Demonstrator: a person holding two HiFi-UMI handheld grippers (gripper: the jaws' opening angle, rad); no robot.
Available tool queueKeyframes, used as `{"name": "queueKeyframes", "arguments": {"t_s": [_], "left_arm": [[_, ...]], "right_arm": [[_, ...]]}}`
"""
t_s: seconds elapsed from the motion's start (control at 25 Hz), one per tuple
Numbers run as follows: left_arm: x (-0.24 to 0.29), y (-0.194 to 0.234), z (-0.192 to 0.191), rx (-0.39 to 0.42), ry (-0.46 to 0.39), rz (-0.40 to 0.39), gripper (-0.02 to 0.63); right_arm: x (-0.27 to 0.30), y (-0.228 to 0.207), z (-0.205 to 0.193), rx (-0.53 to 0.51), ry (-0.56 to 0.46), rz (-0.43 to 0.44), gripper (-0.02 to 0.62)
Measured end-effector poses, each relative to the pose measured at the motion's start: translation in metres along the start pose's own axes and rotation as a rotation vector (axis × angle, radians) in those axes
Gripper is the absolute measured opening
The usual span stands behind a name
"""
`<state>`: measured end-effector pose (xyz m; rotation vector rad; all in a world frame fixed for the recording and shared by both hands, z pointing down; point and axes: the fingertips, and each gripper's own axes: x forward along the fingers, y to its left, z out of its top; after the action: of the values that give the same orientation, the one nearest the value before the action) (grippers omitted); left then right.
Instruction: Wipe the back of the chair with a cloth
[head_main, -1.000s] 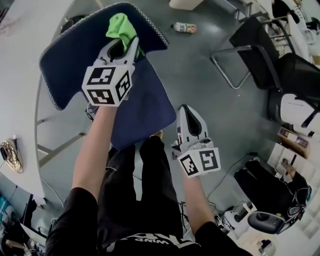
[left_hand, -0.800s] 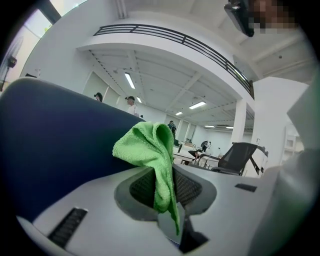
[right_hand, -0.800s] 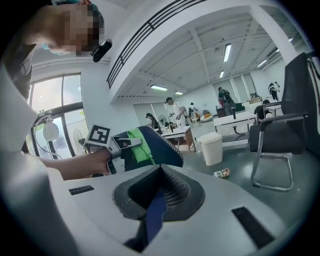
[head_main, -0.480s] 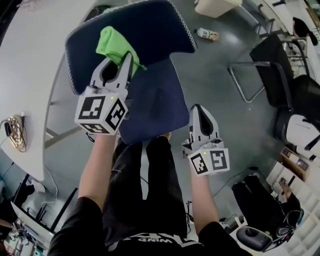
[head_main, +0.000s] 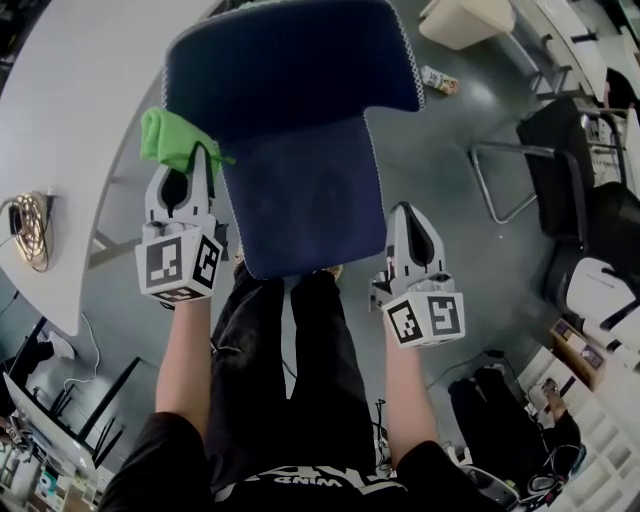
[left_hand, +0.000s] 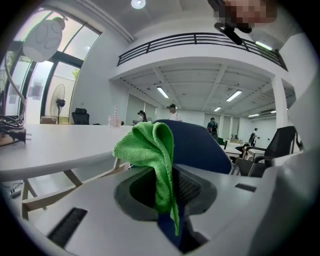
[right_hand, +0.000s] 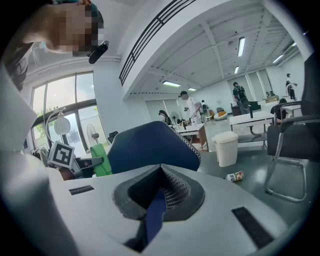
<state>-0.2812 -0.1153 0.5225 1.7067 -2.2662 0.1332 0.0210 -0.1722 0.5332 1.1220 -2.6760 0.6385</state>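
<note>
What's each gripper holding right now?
Left gripper: shut on the green cloth.
Right gripper: jaws shut, holding nothing.

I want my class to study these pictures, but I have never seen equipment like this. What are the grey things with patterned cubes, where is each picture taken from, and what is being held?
There is no robot here. A person holds a grasping tool in each hand, and the patterned cubes are parts of those tools. The head view comes from a camera on the person's head, looking steeply down. The two gripper views come from cameras riding on each tool, looking along its jaws. The left tool is shut on a green cloth, at the left edge of the navy chair back. The right tool is shut and empty. A white table stands on the left.
</note>
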Motion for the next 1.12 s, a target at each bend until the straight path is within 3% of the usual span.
{"name": "queueKeyframes", "arguments": {"t_s": [0.32, 0.56, 0.8, 1.12], "left_arm": [[0.005, 0.008, -0.023, 0.016, 0.008, 0.101, 0.072], [0.032, 0.012, -0.034, -0.014, 0.029, 0.114, 0.071], [0.069, -0.008, -0.037, -0.02, 0.024, 0.071, 0.071], [0.124, -0.091, -0.047, 0.01, 0.051, -0.108, 0.071]], "right_arm": [[-0.004, -0.008, 0.001, 0.003, 0.0, 0.004, -0.003], [-0.011, -0.019, -0.003, 0.021, 0.002, -0.022, -0.003], [-0.016, -0.034, -0.006, 0.04, 0.004, -0.045, -0.003], [-0.022, -0.045, -0.008, 0.054, 0.002, -0.071, -0.003]]}}
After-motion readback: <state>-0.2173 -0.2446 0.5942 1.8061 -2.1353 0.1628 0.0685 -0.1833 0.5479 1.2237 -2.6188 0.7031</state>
